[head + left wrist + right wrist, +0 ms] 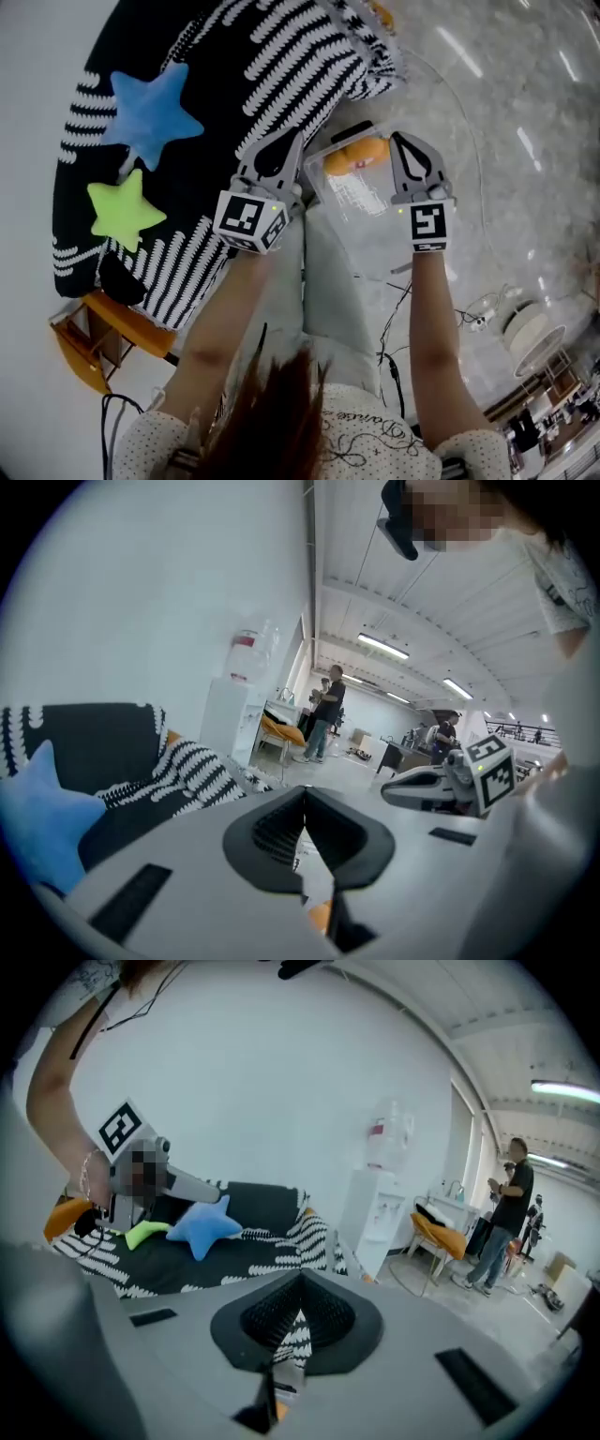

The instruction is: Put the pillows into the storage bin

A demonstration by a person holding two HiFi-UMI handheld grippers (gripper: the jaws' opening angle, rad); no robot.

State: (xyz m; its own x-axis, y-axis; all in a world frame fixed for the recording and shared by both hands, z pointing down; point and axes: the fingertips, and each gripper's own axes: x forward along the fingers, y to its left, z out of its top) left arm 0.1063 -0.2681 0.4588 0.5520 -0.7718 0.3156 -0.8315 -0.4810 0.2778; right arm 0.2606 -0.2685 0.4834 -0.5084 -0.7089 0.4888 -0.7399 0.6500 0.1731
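- The left gripper (292, 142) and the right gripper (401, 142) are hovering side by side in front of the person; both pairs of fingers are pressing together with nothing between them, as each gripper view is showing.
- Just beyond and between them the clear storage bin (361, 197) is standing on the pale floor (487, 112), close beside the sofa (234, 84); what looks like an orange pillow (356, 155) is lying inside it.
- Farther out, the blue star pillow (150, 112) and the green star pillow (120, 211) are lying near each other on the sofa, well apart from the bin; they are not yet stored.
- Judging the risks: the fingers are needing to open before any grasp; a pinch on one soft star point is likely to slip, letting the pillow drop short of the bin; with the orange pillow taking up room, a star may end up hanging over the rim; cables (386, 349) are trailing on the floor by the person's legs and could snag a step.
- The grippers are covering the bin's side walls; its depth and any lid are not showing; in the gripper views only a sliver of orange is peeking below the fingers.
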